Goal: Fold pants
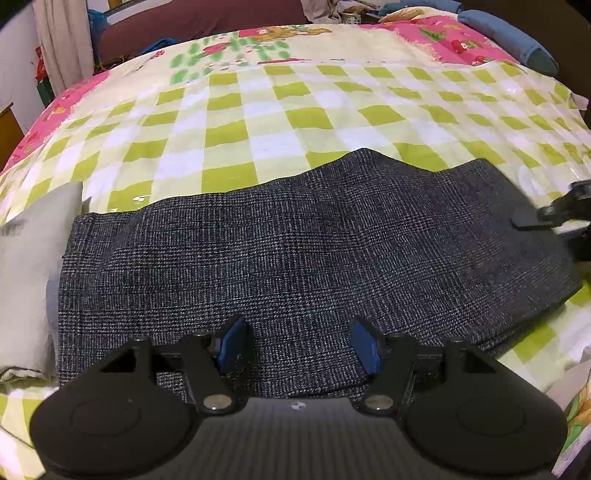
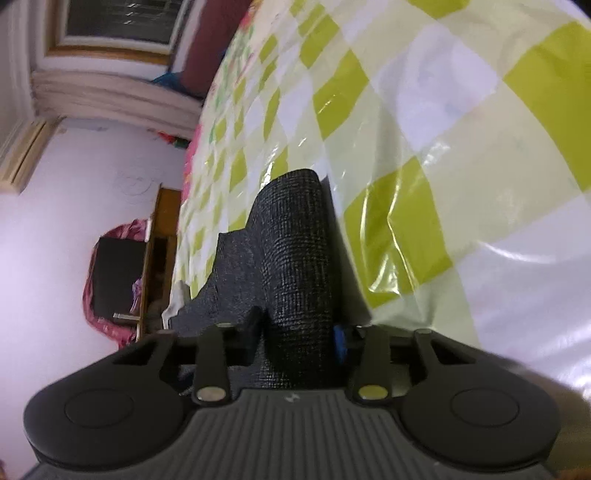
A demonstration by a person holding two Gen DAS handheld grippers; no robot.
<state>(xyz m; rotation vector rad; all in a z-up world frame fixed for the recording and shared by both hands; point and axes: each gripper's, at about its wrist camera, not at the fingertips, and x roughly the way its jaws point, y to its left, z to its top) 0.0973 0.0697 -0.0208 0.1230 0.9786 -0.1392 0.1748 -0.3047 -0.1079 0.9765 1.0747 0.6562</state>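
Dark grey woven pants point(image 1: 314, 240) are lying folded into a wide band across the near part of a bed, on a glossy sheet checked in lime green and white point(image 1: 258, 110). In the left wrist view the pants are filling the middle of the picture from nine o'clock to three o'clock. The left gripper point(image 1: 297, 345) is hovering over their near edge at six o'clock, its blue pads point(image 1: 231, 341) standing wide apart with only flat cloth below them, nothing pinched. At three o'clock the right gripper point(image 1: 546, 214) is reaching in at the pants' end. In the right wrist view that gripper point(image 2: 299, 332) is standing narrow, with a rounded fold of the pants point(image 2: 295, 258) between its pads, seemingly clamped. A pale grey cloth point(image 1: 33, 266) is lying just beside the pants at nine o'clock. Blue folded fabric point(image 1: 506, 33) is resting at the far edge, at one o'clock.
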